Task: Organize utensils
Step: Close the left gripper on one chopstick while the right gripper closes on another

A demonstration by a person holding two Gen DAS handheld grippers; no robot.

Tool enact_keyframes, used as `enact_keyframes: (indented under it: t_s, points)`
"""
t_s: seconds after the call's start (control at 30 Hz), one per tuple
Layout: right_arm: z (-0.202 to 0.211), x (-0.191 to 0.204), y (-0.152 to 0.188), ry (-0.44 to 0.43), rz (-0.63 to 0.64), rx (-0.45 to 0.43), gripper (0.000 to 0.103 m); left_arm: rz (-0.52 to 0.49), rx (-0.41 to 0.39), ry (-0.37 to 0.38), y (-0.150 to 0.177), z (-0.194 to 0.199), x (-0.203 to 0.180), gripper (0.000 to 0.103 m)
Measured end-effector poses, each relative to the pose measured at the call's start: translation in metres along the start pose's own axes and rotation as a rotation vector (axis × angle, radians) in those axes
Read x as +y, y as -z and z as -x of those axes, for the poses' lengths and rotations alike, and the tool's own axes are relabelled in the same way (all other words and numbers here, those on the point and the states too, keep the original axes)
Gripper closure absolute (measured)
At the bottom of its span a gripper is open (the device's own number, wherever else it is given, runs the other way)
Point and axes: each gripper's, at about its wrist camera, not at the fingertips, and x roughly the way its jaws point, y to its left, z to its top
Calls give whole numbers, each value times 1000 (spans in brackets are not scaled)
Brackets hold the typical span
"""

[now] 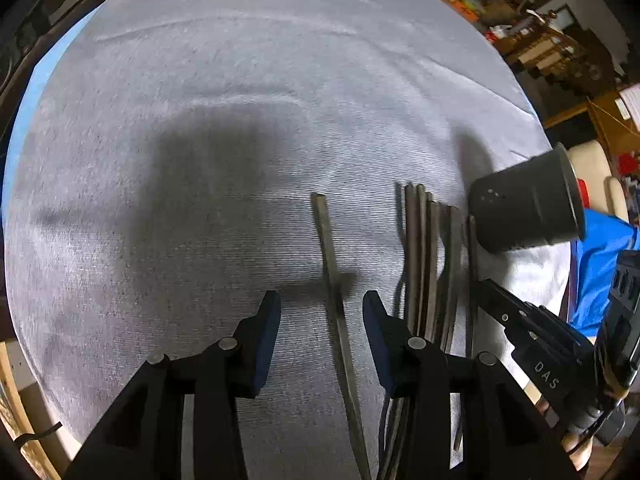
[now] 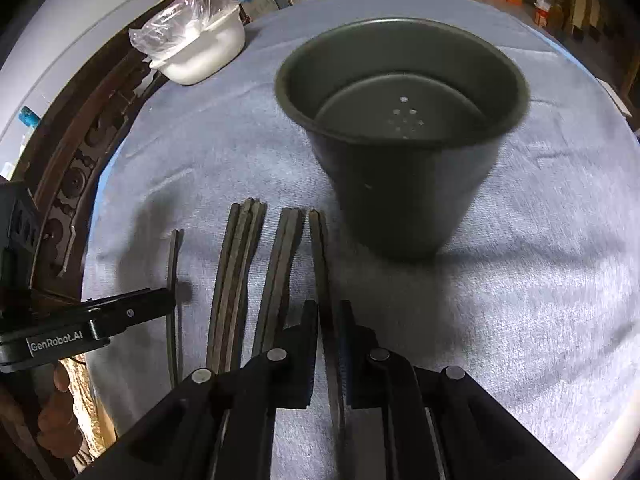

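Several dark chopsticks lie side by side on a grey cloth [image 1: 200, 80]. One lone chopstick [image 1: 320, 220] rests flat between the fingers of my left gripper [image 1: 322, 304], which is open, pads clear of the stick. The main bunch [image 1: 424, 248] lies just to its right. In the right wrist view my right gripper [image 2: 328, 312] is shut on the rightmost chopstick [image 2: 318, 248], which runs between its pads. A dark utensil cup [image 2: 400, 184] with holes in its bottom stands upright and empty just beyond. The cup [image 1: 528, 208] also shows at the right of the left wrist view.
A white bowl under a plastic bag [image 2: 200, 52] sits at the cloth's far left corner. A carved wooden table edge [image 2: 68, 184] curves along the left. A person's hand [image 2: 56, 412] holds the left gripper [image 2: 160, 300]. Cluttered shelves [image 1: 540, 52] stand beyond the table.
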Motion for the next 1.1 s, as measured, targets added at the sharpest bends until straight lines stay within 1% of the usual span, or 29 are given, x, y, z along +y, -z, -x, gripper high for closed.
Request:
enact_keyframes:
  t_s: [0.07,0.13,0.2,0.27,0.33,0.47,0.57,0.63,0.73,0.77,0.83,0.87,1.0,1.1]
  points:
    - [-6,3,-2,20,-3,15,90,21,8,-5,-4,-2,3,60]
    - [-10,5,-3,23,-6,16,90,40,9,-3,-5,-4,3,60]
    - [-10,5,-4,31,-13,-14,90,48,10,-5,-9,-4,4,60]
    - [-10,3,-5,23,-29,-25,90,64,9,-6,-13,-3,5,60]
    - [-11,1,-7,15,-32,-29,90,74,8,-10,-17,-5,3,63]
    - [-9,-2,-6,6,-26,-28,91,105,17,-1,-27,-2,-2,75]
    - [-9,-3,-5,2,-22,-26,92,112,29,-7,-30,-1,-8,77]
    - [-9,-3,-5,1,-19,-29,93,123,33,-11,-36,-1,-11,79]
    - [-7,-3,-3,-4,-18,-43,94,131,37,-30,-42,-2,-15,85]
    - [-7,-3,-2,-7,-19,-46,94,132,36,-34,-41,-5,-16,88]
    - [-2,-3,0,-23,-18,-60,94,130,27,-33,-41,-5,-16,95]
    - [2,-3,1,-32,-12,-72,94,128,22,-29,-41,-4,-15,96]
    - [17,-2,5,-58,5,-104,94,112,-18,-23,-37,6,-18,96]
    - [27,-4,6,-107,-1,-127,94,92,-45,-20,-33,20,-22,96]
